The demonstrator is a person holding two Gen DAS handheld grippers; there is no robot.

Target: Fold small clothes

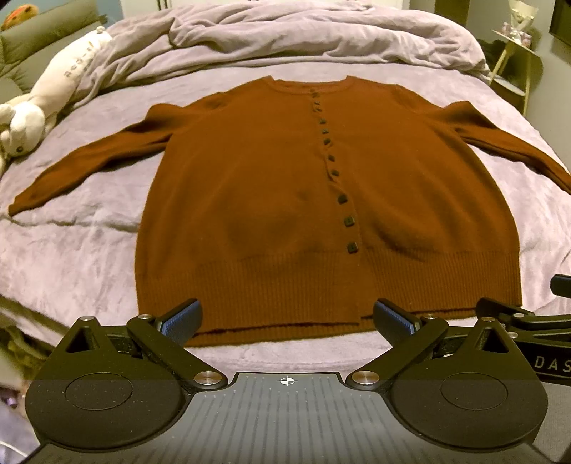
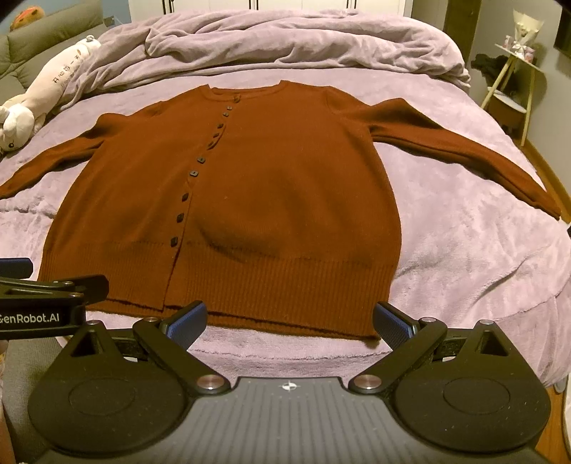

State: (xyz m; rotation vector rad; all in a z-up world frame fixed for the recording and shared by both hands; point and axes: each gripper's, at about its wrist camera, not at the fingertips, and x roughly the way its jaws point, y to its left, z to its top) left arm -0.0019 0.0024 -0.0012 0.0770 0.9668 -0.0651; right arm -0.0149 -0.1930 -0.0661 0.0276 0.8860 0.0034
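1. Flat on the lilac bedspread (image 1: 89, 250) lies the rust cardigan (image 1: 271, 185), buttoned, sleeves spread.
2. Left gripper (image 1: 285, 317) and right gripper (image 2: 289, 321) both gape wide, empty, hovering at its hem.
3. Only the right view shows the sleeve's cuff (image 2: 551, 210) at 3 o'clock.
4. Plush toy (image 1: 39, 107) lies at 10 o'clock; rumpled duvet (image 1: 285, 32) at 12.

A bed covered in a lilac plush blanket (image 1: 89, 250) is seen, with a crumpled lilac duvet (image 1: 285, 39) heaped at its far end, a white stuffed animal (image 1: 53, 89) laid along its left edge.
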